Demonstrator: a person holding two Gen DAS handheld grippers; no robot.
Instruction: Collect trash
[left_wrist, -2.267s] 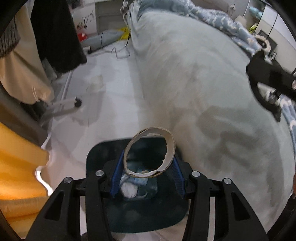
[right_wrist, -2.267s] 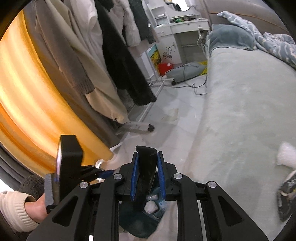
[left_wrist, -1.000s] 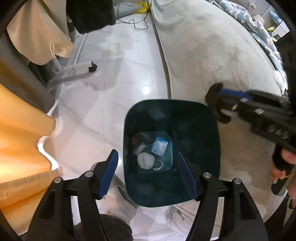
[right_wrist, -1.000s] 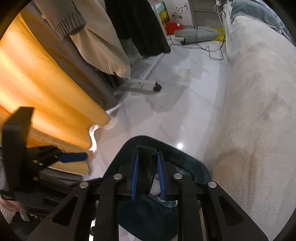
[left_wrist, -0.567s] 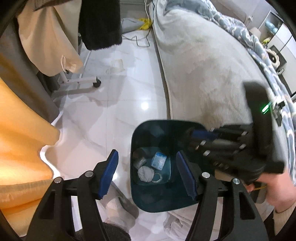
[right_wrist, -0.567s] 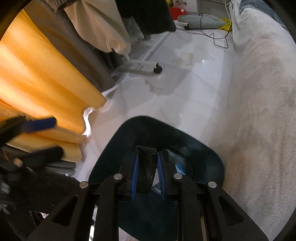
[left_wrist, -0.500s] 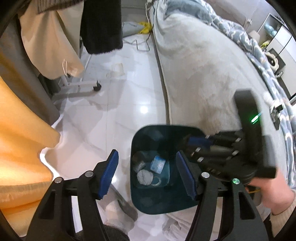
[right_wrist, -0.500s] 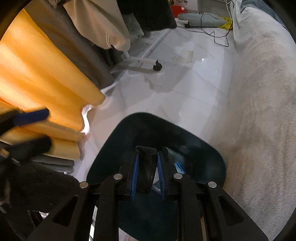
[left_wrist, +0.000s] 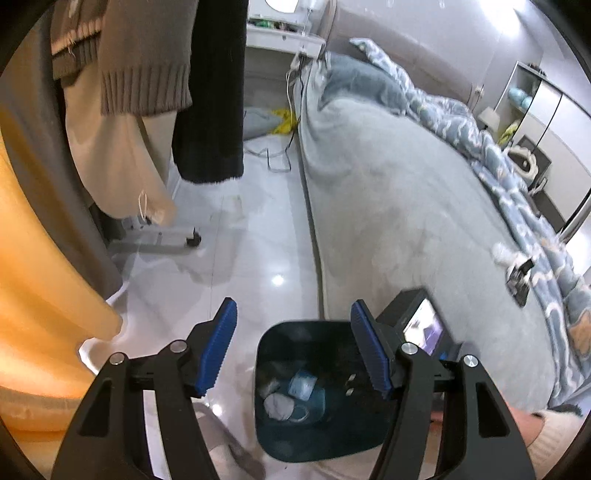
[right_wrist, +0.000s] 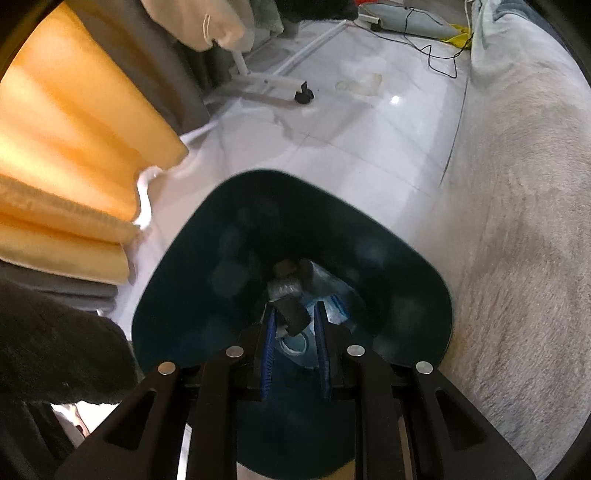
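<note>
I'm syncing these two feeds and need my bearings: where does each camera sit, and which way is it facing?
Left wrist: on the left gripper, high and angled down over the floor and bed; its open blue fingers show, plus the right gripper's body and the person's hand.
Right wrist: on the right gripper, pointing down into the trash bin; a dark piece sits between its fingers.
Shared: the bin, white floor, bed, orange curtain.
</note>
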